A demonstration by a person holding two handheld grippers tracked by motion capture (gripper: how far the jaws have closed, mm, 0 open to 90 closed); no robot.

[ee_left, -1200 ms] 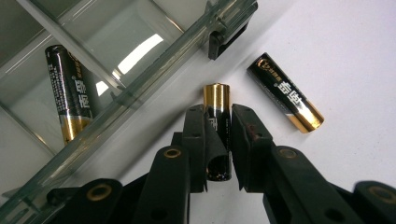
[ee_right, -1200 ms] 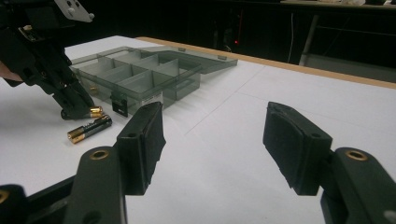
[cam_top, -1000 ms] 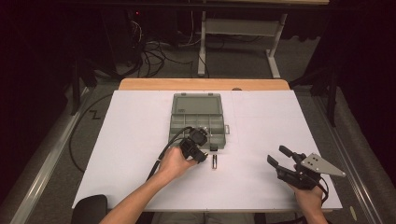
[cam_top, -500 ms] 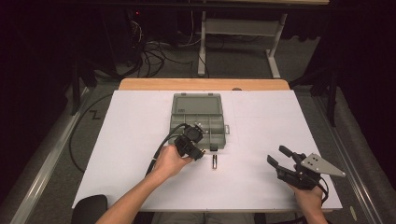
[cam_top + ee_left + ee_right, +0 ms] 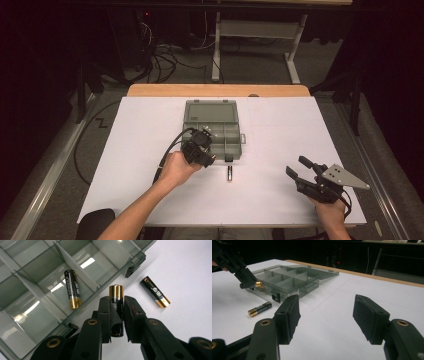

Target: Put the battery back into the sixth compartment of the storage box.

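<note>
Holding one battery (image 5: 116, 305) lengthwise between its jaws, our left gripper (image 5: 200, 148) hangs over the near front edge of the grey compartment box (image 5: 190, 116), which sits mid-table with its lid laid open toward the far side. In the left gripper view the pads press both flanks of that battery, jaws nearly together, gold cap pointing at the box wall just ahead of it. The tip is close to the front wall and its black latch (image 5: 131, 269); we cannot tell whether the cap is above the rim or just short of it.

A second battery (image 5: 73, 289) lies flat inside a front compartment, near a divider. A third battery (image 5: 229, 173) lies on the white table sheet (image 5: 130, 150), just outside the front wall, apart from the box and from both grippers.

Open room: wide bare sheet to the left and right of the box, and along the near edge between our hands.

Our right gripper (image 5: 301, 172) is at the near right of the table, well apart from the box. Its jaws stand wide apart, nothing between them, pads clear of the sheet.
</note>
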